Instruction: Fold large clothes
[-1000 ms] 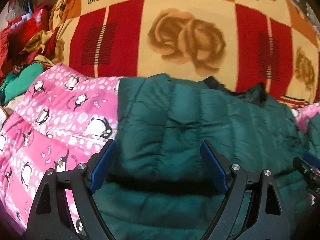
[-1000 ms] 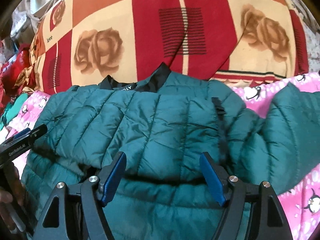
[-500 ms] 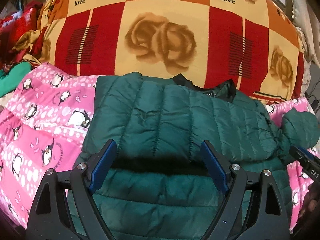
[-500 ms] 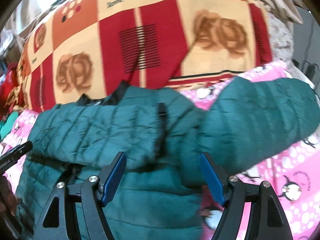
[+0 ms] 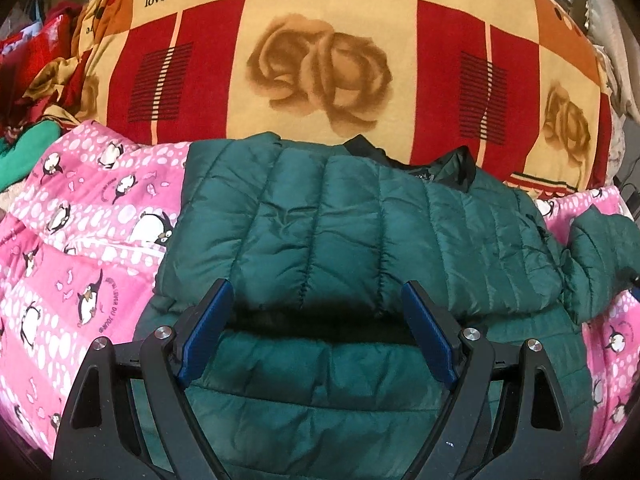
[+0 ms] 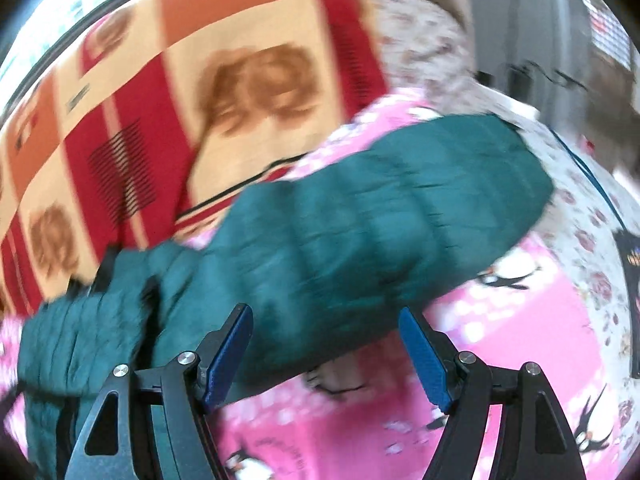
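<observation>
A dark green quilted puffer jacket [image 5: 360,240] lies on a pink penguin-print blanket [image 5: 80,248], collar toward the far side. Its left sleeve is folded across the body. My left gripper [image 5: 316,320] is open and empty, hovering over the jacket's middle. In the right wrist view the jacket's right sleeve [image 6: 380,216] stretches out to the right over the pink blanket [image 6: 500,320]. My right gripper [image 6: 324,344] is open and empty, just above the near edge of that sleeve. The right view is motion-blurred.
A big red, orange and cream rose-print blanket [image 5: 320,52] is heaped behind the jacket. Red and green clothes [image 5: 28,80] are piled at the far left. A floral sheet [image 6: 592,216] and a dark cable lie to the right of the sleeve.
The left gripper has drawn back and right, so more of the jacket shows. The right gripper has swung right from the jacket's body to the outstretched right sleeve.
</observation>
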Motion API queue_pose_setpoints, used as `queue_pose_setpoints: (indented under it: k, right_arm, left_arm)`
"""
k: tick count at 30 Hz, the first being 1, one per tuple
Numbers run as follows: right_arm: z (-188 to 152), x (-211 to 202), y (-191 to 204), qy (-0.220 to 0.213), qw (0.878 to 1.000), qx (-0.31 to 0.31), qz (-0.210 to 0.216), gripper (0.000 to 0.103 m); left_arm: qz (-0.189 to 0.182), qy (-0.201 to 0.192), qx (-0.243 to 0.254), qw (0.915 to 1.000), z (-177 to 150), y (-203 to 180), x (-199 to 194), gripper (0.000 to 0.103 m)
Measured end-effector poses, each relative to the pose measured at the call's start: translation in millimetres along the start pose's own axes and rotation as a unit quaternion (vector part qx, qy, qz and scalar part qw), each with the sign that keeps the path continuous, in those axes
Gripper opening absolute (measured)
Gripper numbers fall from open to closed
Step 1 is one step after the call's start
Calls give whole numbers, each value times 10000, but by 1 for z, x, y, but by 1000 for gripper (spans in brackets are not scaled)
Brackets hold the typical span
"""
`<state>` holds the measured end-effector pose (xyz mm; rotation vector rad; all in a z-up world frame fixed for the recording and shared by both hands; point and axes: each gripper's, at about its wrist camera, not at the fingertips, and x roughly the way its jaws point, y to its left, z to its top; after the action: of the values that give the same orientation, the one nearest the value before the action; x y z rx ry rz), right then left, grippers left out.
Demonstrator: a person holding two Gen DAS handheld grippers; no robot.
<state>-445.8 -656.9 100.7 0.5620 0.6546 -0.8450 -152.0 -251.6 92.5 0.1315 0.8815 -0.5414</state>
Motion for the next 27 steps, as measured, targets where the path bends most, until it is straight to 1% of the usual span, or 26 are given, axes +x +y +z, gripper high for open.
queue_pose_setpoints:
  k: [3, 6, 9, 13, 18, 20, 21, 22, 24, 27]
  right_arm:
    - [15, 5, -31, -45, 9987, 493, -76, 73]
    - [25, 15, -57, -87, 9950, 978, -161, 74]
    - [34, 29, -77, -140, 9909, 1333, -76, 74]
    - [50, 44, -80, -237, 9903, 1365, -113, 81]
    - [62, 56, -89, -442, 9878, 1491, -41, 80]
    - [64, 54, -91, -524, 9873, 1502, 0, 64]
    - [64, 52, -92, -549, 9873, 1488, 84, 50]
    - [64, 47, -91, -583, 9874, 1447, 254, 36]
    - [63, 39, -85, -590, 9884, 1316, 474, 21]
    - [59, 21, -69, -678, 9888, 1060, 805, 19]
  left_arm:
    - [14, 34, -17, 10000, -1, 1, 5, 86]
    - [25, 72, -29, 10000, 0, 2, 10, 86]
    - [50, 99, -15, 9999, 0, 2, 15, 86]
    - [98, 127, 0, 9999, 2, 2, 21, 86]
    - [141, 138, 39, 9998, 3, 1, 24, 86]
    - [145, 142, 53, 9998, 3, 1, 24, 86]
    - [148, 142, 59, 9998, 2, 2, 24, 86]
    - [151, 141, 61, 9998, 2, 2, 24, 86]
    - [149, 136, 36, 9998, 3, 3, 24, 86]
    - [127, 134, -27, 9998, 3, 5, 22, 86]
